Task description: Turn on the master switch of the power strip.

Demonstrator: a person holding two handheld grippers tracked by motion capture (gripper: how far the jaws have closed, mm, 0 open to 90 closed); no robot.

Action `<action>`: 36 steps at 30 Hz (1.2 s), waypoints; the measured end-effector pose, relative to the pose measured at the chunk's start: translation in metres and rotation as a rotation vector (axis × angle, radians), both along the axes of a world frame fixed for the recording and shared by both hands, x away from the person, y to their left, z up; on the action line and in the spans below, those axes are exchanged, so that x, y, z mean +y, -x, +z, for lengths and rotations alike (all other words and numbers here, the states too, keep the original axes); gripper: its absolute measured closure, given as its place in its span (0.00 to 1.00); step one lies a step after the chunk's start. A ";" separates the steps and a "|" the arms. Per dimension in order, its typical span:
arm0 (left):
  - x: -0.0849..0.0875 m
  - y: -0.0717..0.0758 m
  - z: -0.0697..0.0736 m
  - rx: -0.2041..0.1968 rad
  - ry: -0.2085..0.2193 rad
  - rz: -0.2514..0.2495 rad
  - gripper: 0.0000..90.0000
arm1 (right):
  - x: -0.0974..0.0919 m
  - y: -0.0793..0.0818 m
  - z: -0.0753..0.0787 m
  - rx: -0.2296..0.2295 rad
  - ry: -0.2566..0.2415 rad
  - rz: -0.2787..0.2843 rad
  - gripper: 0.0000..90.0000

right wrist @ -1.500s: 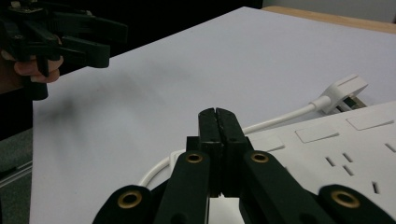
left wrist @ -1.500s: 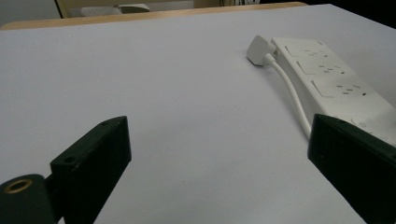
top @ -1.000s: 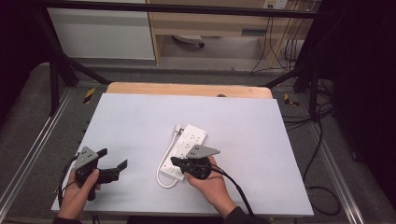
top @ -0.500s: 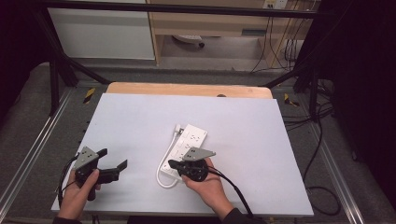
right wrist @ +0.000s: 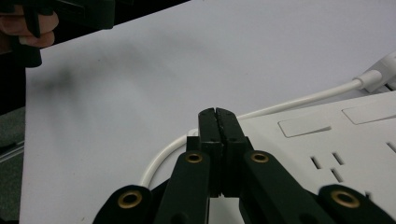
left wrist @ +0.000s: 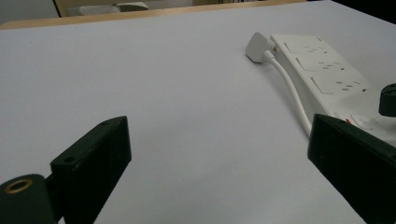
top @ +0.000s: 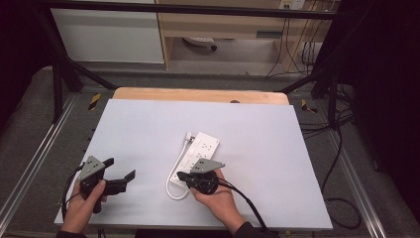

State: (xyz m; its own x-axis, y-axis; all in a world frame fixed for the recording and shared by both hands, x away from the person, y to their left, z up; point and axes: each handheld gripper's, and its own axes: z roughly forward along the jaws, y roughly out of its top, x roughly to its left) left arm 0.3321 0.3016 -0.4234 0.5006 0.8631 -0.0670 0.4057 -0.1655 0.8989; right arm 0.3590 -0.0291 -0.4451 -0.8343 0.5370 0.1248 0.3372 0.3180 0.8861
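A white power strip [top: 200, 148] lies at the middle of the white table, its sockets facing up. Its white cable [top: 173, 186] loops off the near end and runs back along the left side to a plug [top: 188, 136]. My right gripper [top: 180, 175] hovers at the strip's near end, shut, and the right gripper view shows the jaws pressed together with nothing between them [right wrist: 218, 122]. My left gripper [top: 120, 168] is held above the near left of the table, open and empty. In the left gripper view the strip [left wrist: 322, 70] and plug [left wrist: 259, 46] lie ahead to the right.
The white table top [top: 148, 124] sits on a wooden board [top: 198, 94]. Metal rails run along both sides. Dark cables [top: 337, 148] lie on the floor at the right. A cabinet [top: 109, 34] stands beyond the far edge.
My right gripper has slid a little to the left, over the near end of the power strip. The left gripper has stayed put.
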 end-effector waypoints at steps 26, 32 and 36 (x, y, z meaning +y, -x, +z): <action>0.000 0.000 0.000 0.001 -0.001 -0.001 0.07 | 0.006 -0.003 -0.005 0.001 0.013 -0.007 1.00; 0.000 0.000 0.000 0.000 -0.001 -0.001 0.07 | 0.007 -0.004 -0.006 0.000 0.017 -0.007 1.00; 0.000 0.000 0.000 0.000 -0.001 -0.001 0.07 | 0.007 -0.004 -0.006 -0.001 0.023 -0.009 1.00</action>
State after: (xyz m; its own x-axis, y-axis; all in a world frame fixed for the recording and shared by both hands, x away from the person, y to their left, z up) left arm 0.3321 0.3017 -0.4235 0.5015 0.8626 -0.0664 0.4057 -0.1666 0.8987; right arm 0.3631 -0.0222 -0.4516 -0.8296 0.5472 0.1111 0.3391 0.3355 0.8789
